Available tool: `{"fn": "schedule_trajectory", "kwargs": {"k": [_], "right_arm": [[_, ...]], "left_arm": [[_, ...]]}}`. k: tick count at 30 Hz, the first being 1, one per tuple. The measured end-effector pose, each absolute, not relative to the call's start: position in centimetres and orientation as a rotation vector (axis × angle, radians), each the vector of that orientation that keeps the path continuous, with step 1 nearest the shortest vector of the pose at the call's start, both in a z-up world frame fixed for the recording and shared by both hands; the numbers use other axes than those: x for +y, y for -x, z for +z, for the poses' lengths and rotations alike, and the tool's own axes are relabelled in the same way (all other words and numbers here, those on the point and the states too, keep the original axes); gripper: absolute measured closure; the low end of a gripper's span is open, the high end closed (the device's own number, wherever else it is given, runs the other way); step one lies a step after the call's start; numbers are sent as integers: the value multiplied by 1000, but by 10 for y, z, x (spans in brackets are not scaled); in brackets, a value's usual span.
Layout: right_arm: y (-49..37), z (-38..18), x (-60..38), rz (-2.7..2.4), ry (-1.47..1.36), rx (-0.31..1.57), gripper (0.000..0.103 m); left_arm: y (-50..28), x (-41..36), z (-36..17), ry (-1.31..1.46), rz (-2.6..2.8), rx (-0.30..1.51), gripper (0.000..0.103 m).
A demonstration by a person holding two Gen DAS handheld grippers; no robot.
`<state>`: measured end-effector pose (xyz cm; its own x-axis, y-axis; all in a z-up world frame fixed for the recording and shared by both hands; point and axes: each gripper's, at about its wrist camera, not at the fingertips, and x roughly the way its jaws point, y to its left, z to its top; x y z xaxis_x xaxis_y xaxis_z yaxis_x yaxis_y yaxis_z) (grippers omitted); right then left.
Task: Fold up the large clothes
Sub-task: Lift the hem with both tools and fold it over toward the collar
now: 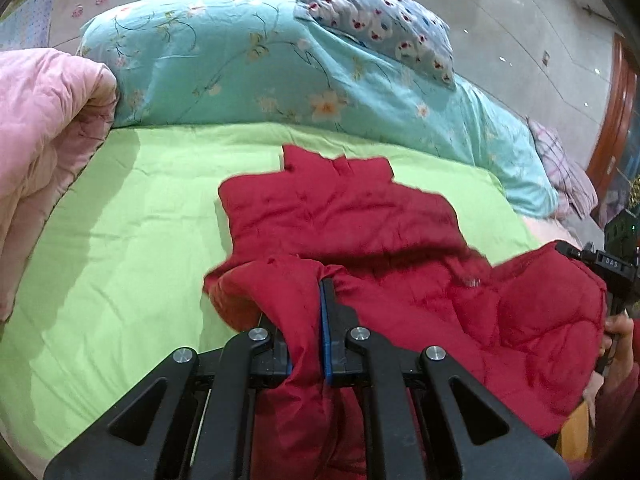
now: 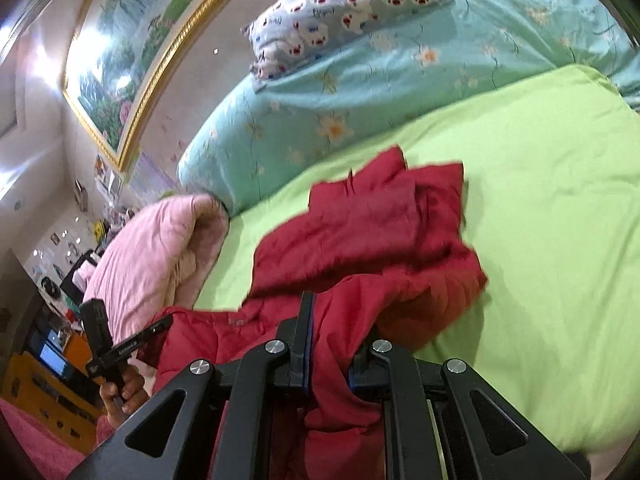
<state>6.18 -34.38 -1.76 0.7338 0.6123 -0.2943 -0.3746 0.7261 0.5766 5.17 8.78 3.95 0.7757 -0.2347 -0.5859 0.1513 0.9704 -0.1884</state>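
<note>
A red quilted jacket (image 1: 360, 220) lies on the green bed sheet (image 1: 120, 220), its far part flat and its near hem lifted off the bed. My left gripper (image 1: 306, 300) is shut on the hem's left corner, with red cloth bunched between its blue pads. In the right wrist view the same red jacket (image 2: 360, 220) hangs from my right gripper (image 2: 332, 320), shut on the hem's right corner. The right gripper's body (image 1: 612, 268) and the hand that holds it show at the far right of the left wrist view. The left gripper's body (image 2: 112, 344) shows low on the left in the right wrist view.
A folded teal floral quilt (image 1: 248, 60) runs along the far side of the bed, with a blue patterned pillow (image 1: 380, 20) on it. A pink quilt (image 1: 40, 152) is piled at the left. A gold-framed picture (image 2: 132, 60) hangs on the wall. A plaid pillow (image 1: 560, 168) lies far right.
</note>
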Motion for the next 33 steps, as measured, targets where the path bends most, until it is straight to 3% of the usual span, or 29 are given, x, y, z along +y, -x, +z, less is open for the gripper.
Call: {"fn": "schedule_trajectory", "kwargs": {"k": [16, 33], "right_arm": [[-178, 20, -339, 469, -608, 478, 93], [-315, -13, -355, 325, -731, 581, 93]], "left_arm": [[-162, 98, 54, 203, -165, 659, 95], [-313, 110, 18, 247, -72, 799, 95]]}}
